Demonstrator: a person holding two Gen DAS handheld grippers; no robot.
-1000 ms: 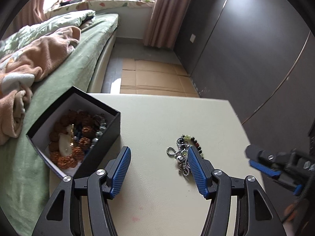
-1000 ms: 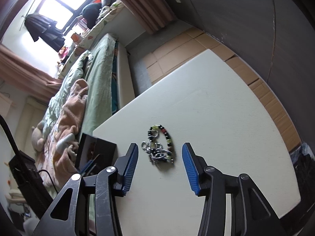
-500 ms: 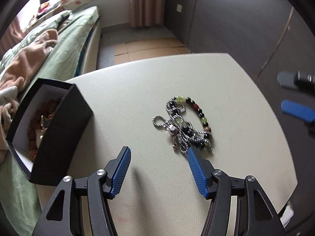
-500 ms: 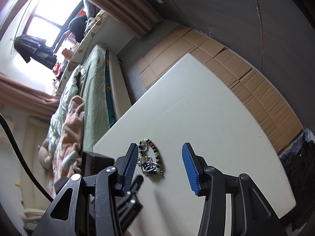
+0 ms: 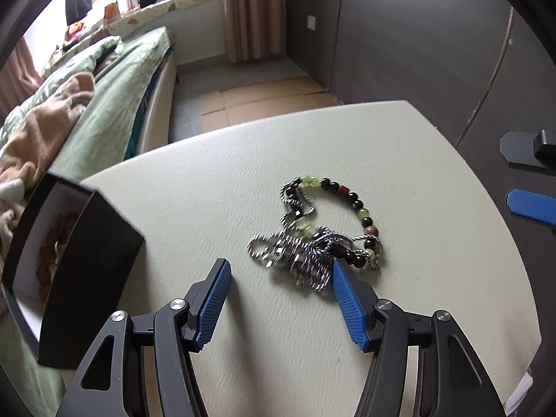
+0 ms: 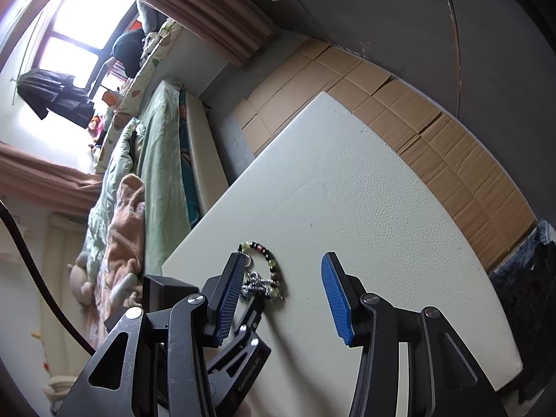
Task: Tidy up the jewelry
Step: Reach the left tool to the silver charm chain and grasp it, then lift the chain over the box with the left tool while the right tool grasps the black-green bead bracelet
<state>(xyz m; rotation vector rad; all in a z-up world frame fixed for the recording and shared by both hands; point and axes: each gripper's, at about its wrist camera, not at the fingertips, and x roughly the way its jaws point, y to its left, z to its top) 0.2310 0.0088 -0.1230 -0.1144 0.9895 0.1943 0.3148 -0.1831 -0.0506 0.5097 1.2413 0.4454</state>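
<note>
A beaded bracelet [image 5: 347, 198] of green, black and red beads lies tangled with a silver chain [image 5: 295, 253] on the cream table [image 5: 399, 160]. My left gripper [image 5: 280, 267] hangs open low over the table. The pile lies just ahead of its tips, and the right fingertip [image 5: 342, 274] is at the pile's near edge. A black box [image 5: 90, 260] with a white inside stands at the left and holds brown beads [image 5: 52, 243]. In the right wrist view my right gripper [image 6: 282, 260] is open and holds nothing, and the bracelet [image 6: 269, 264] peeks out beside its left finger.
A bed with green bedding [image 5: 114, 97] and a peach blanket [image 5: 41, 128] runs along the table's left side. Flattened cardboard [image 6: 434, 132] covers the floor beyond the table's far edge. A dark wall [image 5: 417, 34] stands behind. The right gripper's blue pad [image 5: 531, 206] shows at the right edge.
My left gripper has sunk and rolled toward the jewelry pile, which now lies larger, just ahead of its tips. The right gripper shifted sideways; the pile now sits behind its left finger.
</note>
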